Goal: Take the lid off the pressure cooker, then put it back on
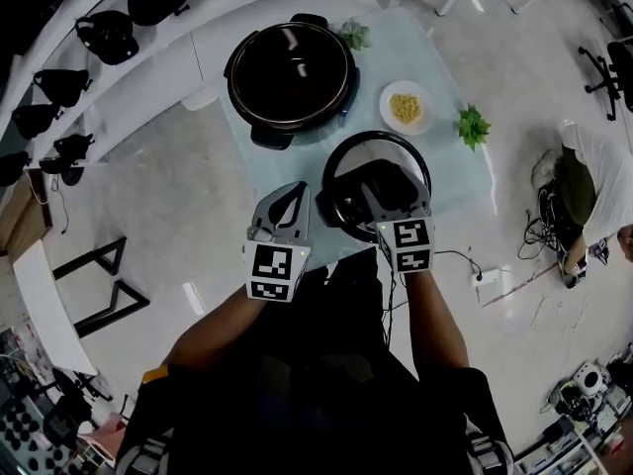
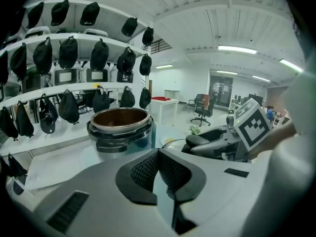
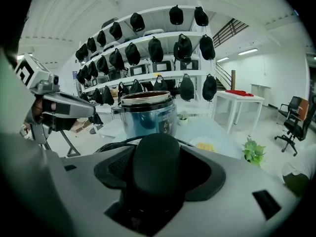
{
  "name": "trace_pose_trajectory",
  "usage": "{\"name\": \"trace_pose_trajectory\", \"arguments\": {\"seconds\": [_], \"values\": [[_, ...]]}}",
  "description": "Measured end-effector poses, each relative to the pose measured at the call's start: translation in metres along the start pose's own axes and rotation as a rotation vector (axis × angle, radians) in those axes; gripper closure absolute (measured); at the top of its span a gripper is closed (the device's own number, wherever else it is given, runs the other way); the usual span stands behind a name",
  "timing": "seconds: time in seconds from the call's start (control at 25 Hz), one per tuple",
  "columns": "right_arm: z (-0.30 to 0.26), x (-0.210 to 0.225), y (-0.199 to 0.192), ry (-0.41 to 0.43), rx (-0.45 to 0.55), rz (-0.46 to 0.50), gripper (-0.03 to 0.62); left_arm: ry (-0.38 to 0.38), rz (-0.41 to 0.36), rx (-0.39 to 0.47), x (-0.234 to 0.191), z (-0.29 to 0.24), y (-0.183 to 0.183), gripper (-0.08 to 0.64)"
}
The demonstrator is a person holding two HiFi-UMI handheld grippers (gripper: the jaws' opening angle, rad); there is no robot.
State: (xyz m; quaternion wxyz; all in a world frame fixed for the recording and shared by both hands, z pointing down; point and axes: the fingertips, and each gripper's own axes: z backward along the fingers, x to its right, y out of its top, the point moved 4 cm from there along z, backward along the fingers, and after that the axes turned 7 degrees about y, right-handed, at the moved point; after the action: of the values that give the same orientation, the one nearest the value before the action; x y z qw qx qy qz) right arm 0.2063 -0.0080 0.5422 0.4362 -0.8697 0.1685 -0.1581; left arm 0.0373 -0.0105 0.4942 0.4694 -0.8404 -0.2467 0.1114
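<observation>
Head view: the open pressure cooker [image 1: 292, 72] stands at 12 o'clock on the counter [image 1: 396, 52]. Its lid [image 1: 341, 178] is off, at 6 o'clock of the pot, under the right tongs [image 1: 382, 178]. The left tongs [image 1: 287, 204] sit at the lid's 9 o'clock.

Left gripper view: the left tongs are clenched on nothing.

Right gripper view: the right tongs clamp the lid's black handle [image 3: 157, 154].

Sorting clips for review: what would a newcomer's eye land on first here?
The cooker stands open at the far side of the table, its dark pot bare. Nearer, the right gripper has its jaws shut on the black handle of the lid, which is off the cooker. The left gripper is beside it, jaws together and empty.
</observation>
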Motion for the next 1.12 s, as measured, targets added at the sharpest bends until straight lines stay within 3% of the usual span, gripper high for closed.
{"name": "trace_pose_trajectory", "arguments": {"seconds": [0.48, 1.12], "values": [[-0.045, 0.012, -0.037, 0.003, -0.048, -0.009, 0.29, 0.026, 0.003, -0.062, -0.002, -0.022, -0.026, 0.552], [-0.065, 0.021, -0.054, -0.01, -0.067, 0.004, 0.29, 0.012, 0.005, -0.08, 0.006, -0.034, -0.026, 0.552]]}}
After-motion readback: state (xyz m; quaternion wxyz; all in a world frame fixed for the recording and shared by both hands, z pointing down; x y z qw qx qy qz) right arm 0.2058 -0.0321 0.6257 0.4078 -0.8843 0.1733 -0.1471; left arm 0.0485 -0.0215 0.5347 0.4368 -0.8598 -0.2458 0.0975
